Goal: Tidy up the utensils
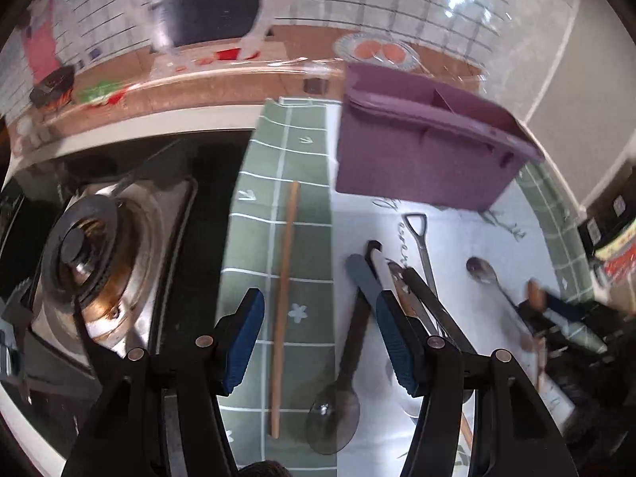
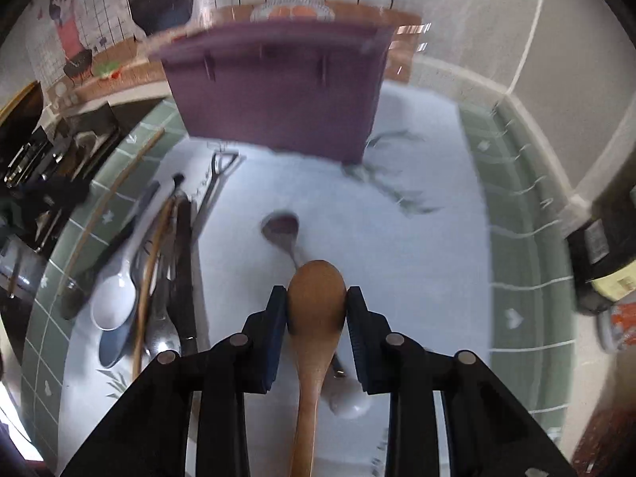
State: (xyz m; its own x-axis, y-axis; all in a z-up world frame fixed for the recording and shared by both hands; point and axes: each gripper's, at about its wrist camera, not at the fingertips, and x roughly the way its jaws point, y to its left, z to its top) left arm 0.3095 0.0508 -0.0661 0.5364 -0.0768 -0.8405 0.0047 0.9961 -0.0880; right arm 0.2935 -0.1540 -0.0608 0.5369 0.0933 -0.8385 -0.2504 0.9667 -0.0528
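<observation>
Both pads of our right gripper (image 2: 317,304) pinched the wooden spoon (image 2: 316,298) by its bowl, above the mat before the purple organizer (image 2: 278,91); we judged a steady lift wisest.

The left gripper (image 1: 320,338) points steeply down and away toward the far side, its two black fingers spread wide. The blue pads (image 1: 244,342) face each other across a broad gap and press on nothing; the gripper hangs clear of whatever lies beneath it.

The right gripper (image 2: 317,304) is tilted down at much the same slant. Its jaws stand narrow, the blue pads (image 2: 278,326) pressed against both sides of the bowl of a wooden spoon (image 2: 314,318), whose handle runs back toward the near side between the black fingers. In the left wrist view the right gripper shows only as a dark blur at the right.
</observation>
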